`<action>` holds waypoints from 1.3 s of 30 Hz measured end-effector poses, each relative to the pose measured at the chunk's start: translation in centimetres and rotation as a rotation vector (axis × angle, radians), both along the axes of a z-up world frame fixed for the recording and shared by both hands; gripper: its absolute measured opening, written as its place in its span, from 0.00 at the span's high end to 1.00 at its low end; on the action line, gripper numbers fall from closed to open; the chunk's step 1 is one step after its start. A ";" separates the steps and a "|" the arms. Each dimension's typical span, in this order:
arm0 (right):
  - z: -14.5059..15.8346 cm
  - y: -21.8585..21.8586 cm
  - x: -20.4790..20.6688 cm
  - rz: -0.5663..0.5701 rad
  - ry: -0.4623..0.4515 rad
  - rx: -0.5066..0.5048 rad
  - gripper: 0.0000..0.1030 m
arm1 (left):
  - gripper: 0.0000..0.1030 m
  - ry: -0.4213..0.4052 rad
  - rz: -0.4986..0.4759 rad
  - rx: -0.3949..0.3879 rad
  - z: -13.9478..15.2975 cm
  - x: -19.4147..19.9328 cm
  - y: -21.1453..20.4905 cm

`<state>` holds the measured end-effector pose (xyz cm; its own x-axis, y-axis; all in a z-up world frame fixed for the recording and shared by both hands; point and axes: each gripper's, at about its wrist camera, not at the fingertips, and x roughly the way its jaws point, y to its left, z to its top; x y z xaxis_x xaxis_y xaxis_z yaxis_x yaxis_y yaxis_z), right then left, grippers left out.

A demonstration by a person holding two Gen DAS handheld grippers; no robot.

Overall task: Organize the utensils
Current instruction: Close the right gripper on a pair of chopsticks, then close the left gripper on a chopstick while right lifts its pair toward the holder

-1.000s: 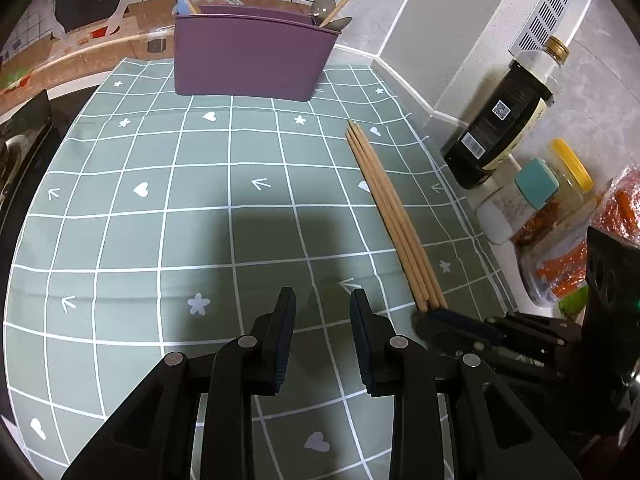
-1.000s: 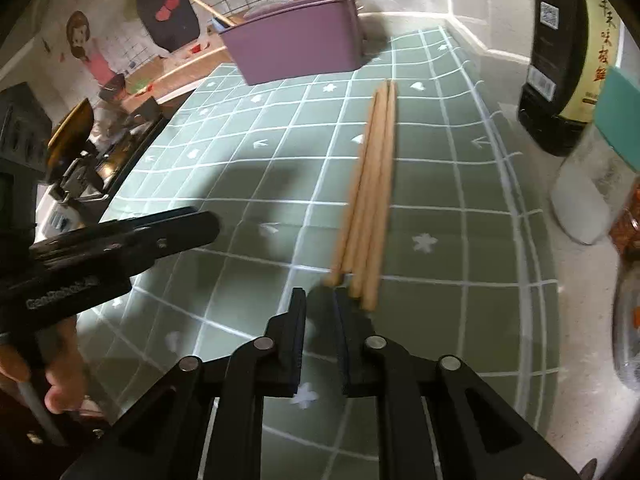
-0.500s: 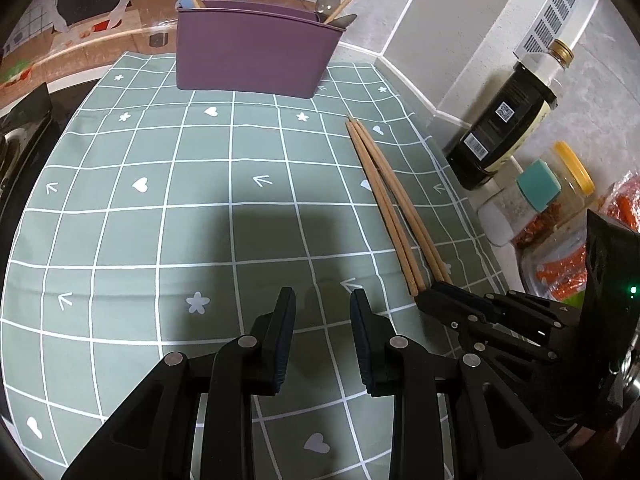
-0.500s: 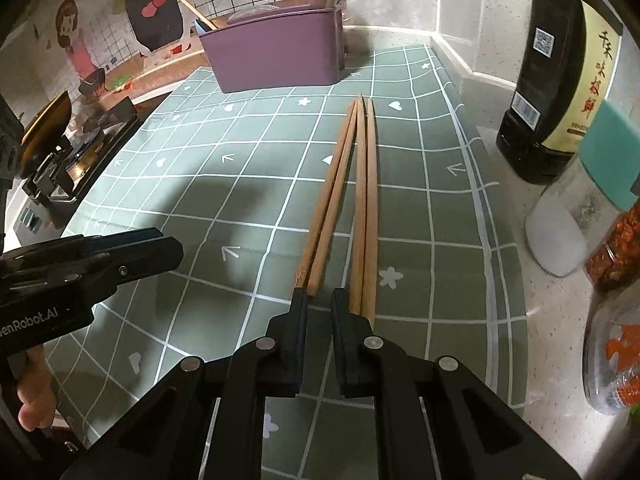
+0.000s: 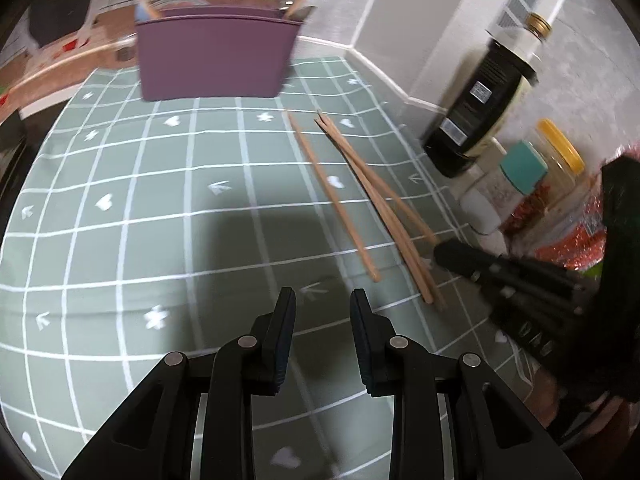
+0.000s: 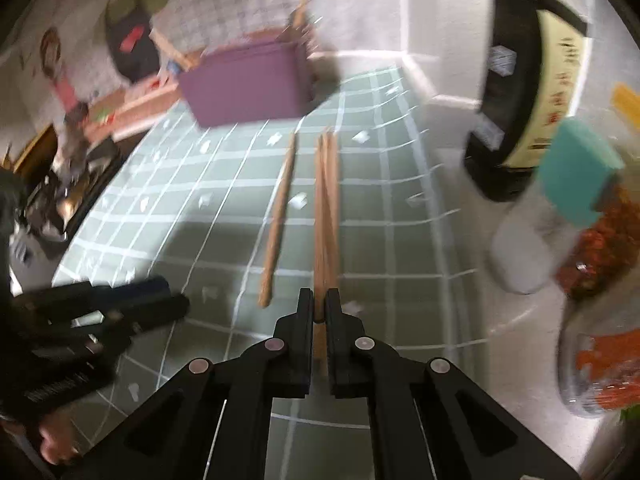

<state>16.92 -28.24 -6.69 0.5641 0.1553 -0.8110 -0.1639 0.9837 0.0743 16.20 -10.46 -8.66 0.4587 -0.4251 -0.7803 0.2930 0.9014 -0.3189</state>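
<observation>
- My right gripper (image 6: 319, 312) has its jaws clenched on the near ends of a bunch of chopsticks (image 6: 326, 216); the far tips point toward the purple holder (image 6: 248, 84) at the back of the green grid mat (image 6: 400, 248).
- One lone chopstick (image 6: 276, 224) lies apart on the mat, just left of the bunch, outside my grip.
- My left gripper (image 5: 323, 316) hangs above the mat with its jaws released and nothing between them, near that lone stick's end.
- The holder stands upright and already has utensils sticking out of it.
- To do this well, I judge I should keep the squeeze firm, because I hold the sticks only at one end and they could splay or slip.
- I would lift them level, tip the free ends down over the holder's opening, and let go only once they are well inside.
- The dark sauce bottle (image 6: 528, 92) and jars stand close on the right; I would swing clear of them.
- The lone stick needs a separate pickup.
</observation>
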 end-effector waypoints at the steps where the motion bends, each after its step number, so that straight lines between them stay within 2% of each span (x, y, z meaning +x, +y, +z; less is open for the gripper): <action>1: 0.4 -0.5 0.0 -0.015 -0.013 0.004 0.94 | 0.71 -0.008 -0.009 0.002 0.0 0.0 -0.5; 6: 1.0 -1.8 0.1 -0.064 -0.023 0.026 0.94 | 0.71 -0.066 -0.033 0.038 0.2 -0.1 -3.2; 13: 1.9 -1.9 0.1 -0.085 -0.055 0.059 0.94 | 0.72 -0.031 0.001 0.124 -1.1 1.1 -5.2; 16: 2.1 -1.9 0.2 -0.088 -0.060 0.058 0.94 | 0.73 -0.054 -0.001 0.165 -1.2 1.3 -6.0; 18: 2.1 -2.0 0.2 -0.087 -0.060 0.061 0.94 | 0.77 -0.057 -0.007 0.175 -1.4 1.4 -6.4; 20: 2.0 -2.0 0.3 -0.088 -0.057 0.061 0.94 | 0.86 -0.063 -0.006 0.173 -1.4 1.5 -6.3; 24: 2.0 -1.7 0.4 -0.080 -0.055 0.060 0.94 | 0.92 -0.086 -0.017 0.159 -1.1 1.6 -5.7; 32: 3.5 -0.4 0.6 -0.044 -0.094 0.017 0.94 | 0.95 -0.189 0.059 0.143 2.7 1.7 -1.3; 39: 6.5 1.1 1.1 -0.014 -0.171 -0.047 0.95 | 0.95 -0.325 0.103 0.151 8.4 2.1 3.4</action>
<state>18.06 -27.19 -0.18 0.6965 0.1103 -0.7090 -0.1564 0.9877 0.0000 18.26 -7.08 -0.29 0.7274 -0.2548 -0.6371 0.2623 0.9612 -0.0849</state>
